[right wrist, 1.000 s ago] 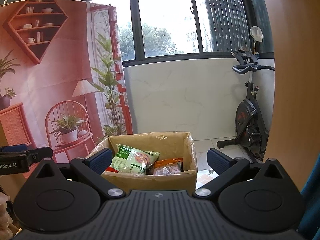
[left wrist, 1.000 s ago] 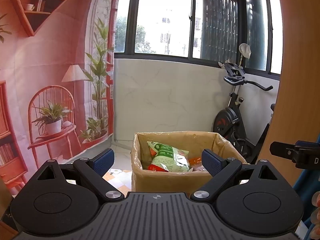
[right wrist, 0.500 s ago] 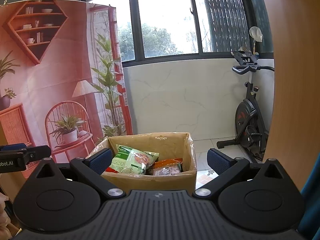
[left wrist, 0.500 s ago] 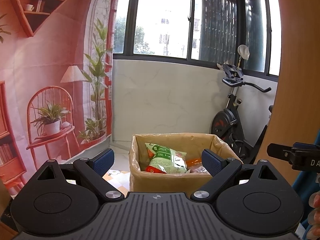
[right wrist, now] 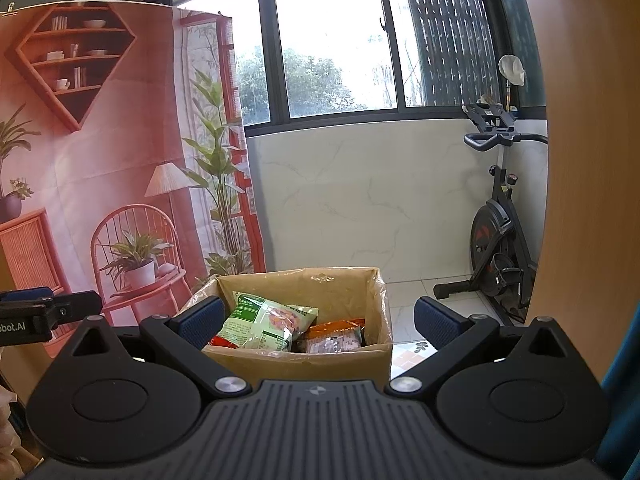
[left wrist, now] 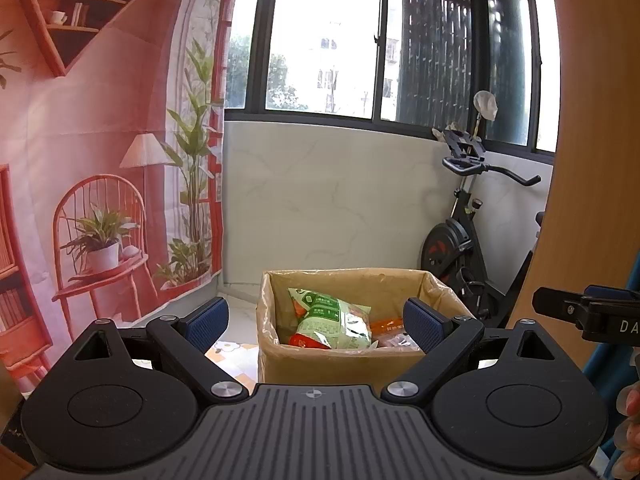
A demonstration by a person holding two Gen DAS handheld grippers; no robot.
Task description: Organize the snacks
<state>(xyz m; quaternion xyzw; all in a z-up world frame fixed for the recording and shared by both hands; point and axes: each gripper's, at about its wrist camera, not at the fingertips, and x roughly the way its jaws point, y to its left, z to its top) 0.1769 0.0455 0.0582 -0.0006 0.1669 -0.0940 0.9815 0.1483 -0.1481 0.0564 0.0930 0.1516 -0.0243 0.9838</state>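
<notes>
Cardboard box (left wrist: 344,364) slightly lower in left view; glossy green snack bag (left wrist: 334,318) inside; both tongs (left wrist: 316,318) (right wrist: 316,320) apart, empty.

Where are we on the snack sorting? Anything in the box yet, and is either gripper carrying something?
Done: the cardboard box already holds a green snack bag and an orange packet. In hand: nothing; the left gripper and right gripper are both open and empty, facing the box. Any snacks left to sort are out of view.
</notes>
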